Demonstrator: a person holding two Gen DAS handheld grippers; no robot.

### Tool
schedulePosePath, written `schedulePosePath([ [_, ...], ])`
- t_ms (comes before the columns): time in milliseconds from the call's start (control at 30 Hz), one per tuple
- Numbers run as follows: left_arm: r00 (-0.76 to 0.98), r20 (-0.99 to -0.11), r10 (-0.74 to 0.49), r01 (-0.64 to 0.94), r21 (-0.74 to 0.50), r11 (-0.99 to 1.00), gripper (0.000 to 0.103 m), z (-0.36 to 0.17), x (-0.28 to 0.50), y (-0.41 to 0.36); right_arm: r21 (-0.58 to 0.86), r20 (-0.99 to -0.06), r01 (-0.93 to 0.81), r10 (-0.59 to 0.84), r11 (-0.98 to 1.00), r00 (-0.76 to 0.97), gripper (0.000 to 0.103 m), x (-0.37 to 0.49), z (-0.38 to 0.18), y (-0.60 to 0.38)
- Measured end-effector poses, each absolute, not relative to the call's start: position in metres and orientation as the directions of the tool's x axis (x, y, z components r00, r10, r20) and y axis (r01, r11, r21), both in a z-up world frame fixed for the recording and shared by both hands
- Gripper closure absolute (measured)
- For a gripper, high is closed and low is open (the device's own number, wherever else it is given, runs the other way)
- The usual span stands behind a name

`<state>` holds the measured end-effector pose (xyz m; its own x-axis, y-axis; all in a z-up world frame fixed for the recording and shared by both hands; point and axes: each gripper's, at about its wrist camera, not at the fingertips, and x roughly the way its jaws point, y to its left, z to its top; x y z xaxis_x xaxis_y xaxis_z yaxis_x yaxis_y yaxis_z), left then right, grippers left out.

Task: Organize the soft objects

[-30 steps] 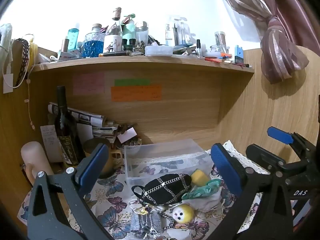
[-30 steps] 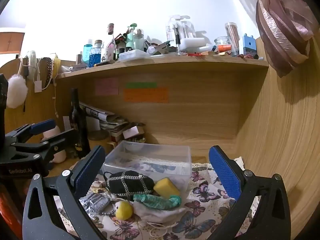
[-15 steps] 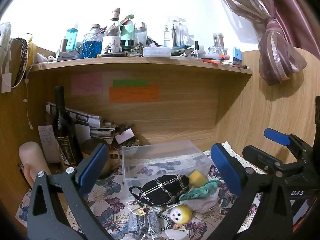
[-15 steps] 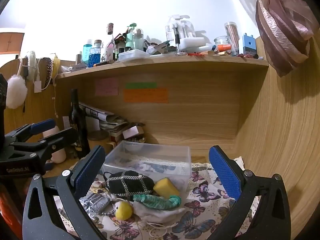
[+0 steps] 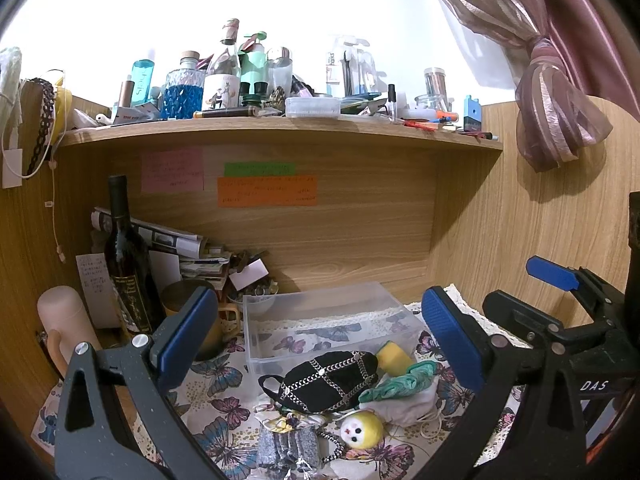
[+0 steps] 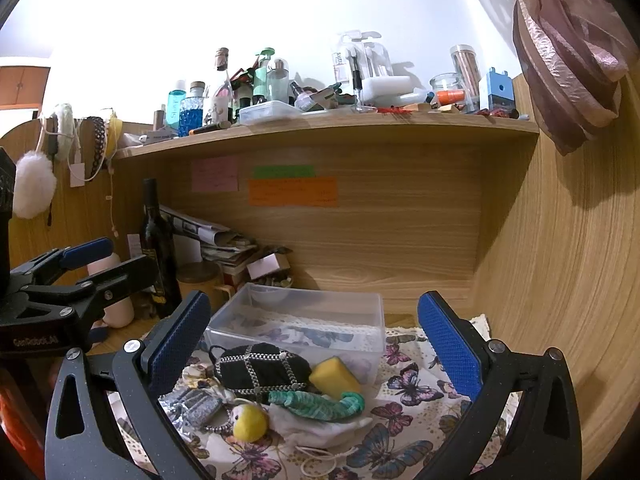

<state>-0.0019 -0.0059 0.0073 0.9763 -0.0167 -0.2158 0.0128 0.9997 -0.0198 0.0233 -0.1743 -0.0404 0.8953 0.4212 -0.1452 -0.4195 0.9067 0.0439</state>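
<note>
- Left tool (image 5: 320,332): blue pads spread wide, nothing between them; it hangs above the desk, low centre of the left wrist frame. It also shows at left edge of the right wrist view (image 6: 86,266), held apart from the pile.
- Right tool (image 6: 314,332): likewise wide open and empty, low centre of its own frame. In the left wrist view it sits at right edge (image 5: 532,292).
- Soft things lie heaped on the butterfly-print cloth (image 5: 224,404) (image 6: 408,384), lower centre of both frames, just in front of the clear plastic bin (image 5: 320,300) (image 6: 300,304).
- Black pouch with chain mesh (image 5: 324,376) (image 6: 260,368) lies against the bin's front wall.
- Yellow sponge (image 5: 394,356) (image 6: 334,376) sits right of the pouch, touching the bin.
- Teal knitted piece (image 5: 400,384) (image 6: 320,404) is draped over a white cloth mask (image 5: 404,404) (image 6: 316,424).
- Yellow round doll head (image 5: 360,428) (image 6: 250,422) rests at the pile's near edge, beside a grey glittery item (image 5: 284,444) (image 6: 198,404).
- Bin holds only a cloth lining, as far as can be seen.
- Left of frame: dark wine bottle (image 5: 124,264) (image 6: 158,248) upright, with stacked papers (image 5: 188,252) behind.
- Upper frame: shelf (image 5: 280,128) (image 6: 320,128) crowded with bottles and jars; sticky notes (image 5: 266,190) (image 6: 292,190) on the back panel below.
- Upper right: tied pink curtain (image 5: 552,112) (image 6: 568,60).
</note>
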Motion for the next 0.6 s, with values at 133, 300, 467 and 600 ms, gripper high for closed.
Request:
schedulePosePath([
  [133, 0.976, -0.215, -0.016, 0.012, -0.019, 1.0, 0.0, 0.0068, -0.0022, -0.0059, 0.044, -0.143, -0.42, 0.422, 0.906, 0.895, 0.0, 0.0231, -0.0404, -0.1742],
  [300, 0.978, -0.209, -0.016, 0.011, -0.026, 1.0, 0.0, 0.0074, -0.0039, -0.0023, 0.044, -0.138, -0.421, 0.423, 0.906, 0.895, 0.0, 0.0224, -0.039, -0.1726],
  [467, 0.978, -0.207, -0.016, 0.011, -0.027, 1.0, 0.0, 0.007, -0.0045, -0.0013, 0.045, -0.134, -0.421, 0.423, 0.906, 0.896, 0.0, 0.0216, -0.0387, -0.1727],
  [600, 0.978, -0.206, -0.016, 0.011, -0.026, 1.0, 0.0, 0.0073, -0.0046, -0.0009, 0.048, -0.132, -0.424, 0.427, 0.904, 0.895, 0.0, 0.0212, -0.0384, -0.1721],
])
